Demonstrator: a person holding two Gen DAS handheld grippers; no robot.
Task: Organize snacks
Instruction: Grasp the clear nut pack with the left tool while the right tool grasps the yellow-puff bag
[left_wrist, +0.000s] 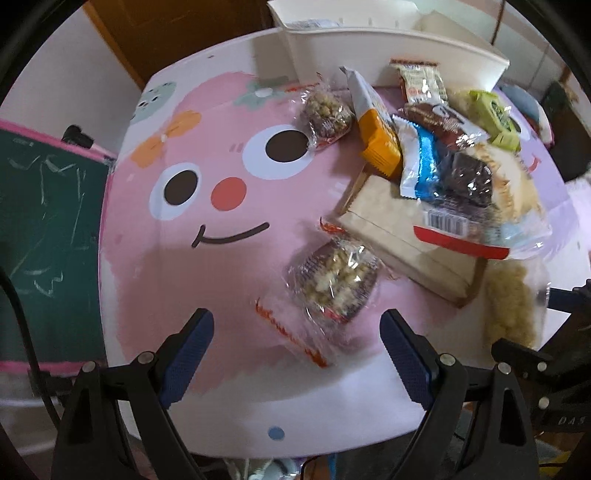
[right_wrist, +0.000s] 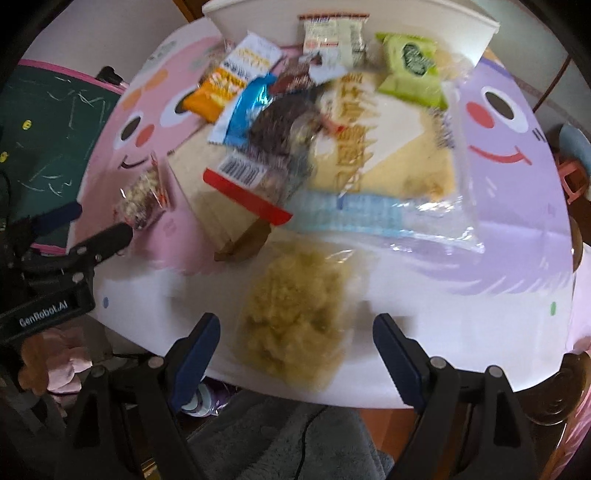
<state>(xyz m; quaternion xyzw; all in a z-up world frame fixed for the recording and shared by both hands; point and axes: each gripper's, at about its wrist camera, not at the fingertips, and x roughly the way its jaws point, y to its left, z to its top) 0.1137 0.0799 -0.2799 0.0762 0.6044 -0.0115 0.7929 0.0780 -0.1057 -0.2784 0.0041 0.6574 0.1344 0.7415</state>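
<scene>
A pile of wrapped snacks (left_wrist: 439, 173) lies on the table in front of a white bin (left_wrist: 391, 48). My left gripper (left_wrist: 297, 325) is open, its jaws either side of a clear nut-cluster packet (left_wrist: 332, 282) on the pink mat. A second such packet (left_wrist: 325, 114) lies farther back. My right gripper (right_wrist: 295, 328) is open around a clear bag of pale yellow puffed snack (right_wrist: 295, 314) at the table's front edge. The pile (right_wrist: 295, 122) holds an orange packet (right_wrist: 229, 77), a blue one (right_wrist: 251, 107) and a green one (right_wrist: 410, 70). The left gripper (right_wrist: 99, 229) shows in the right wrist view by the nut packet (right_wrist: 142, 201).
The round table (left_wrist: 258, 413) carries pink and purple cartoon-face mats (right_wrist: 509, 155). A green chalkboard (left_wrist: 44, 236) stands left of the table. A flat beige box (left_wrist: 402, 236) lies under the pile. Grey cloth and floor clutter (right_wrist: 280, 439) lie below the table's front edge.
</scene>
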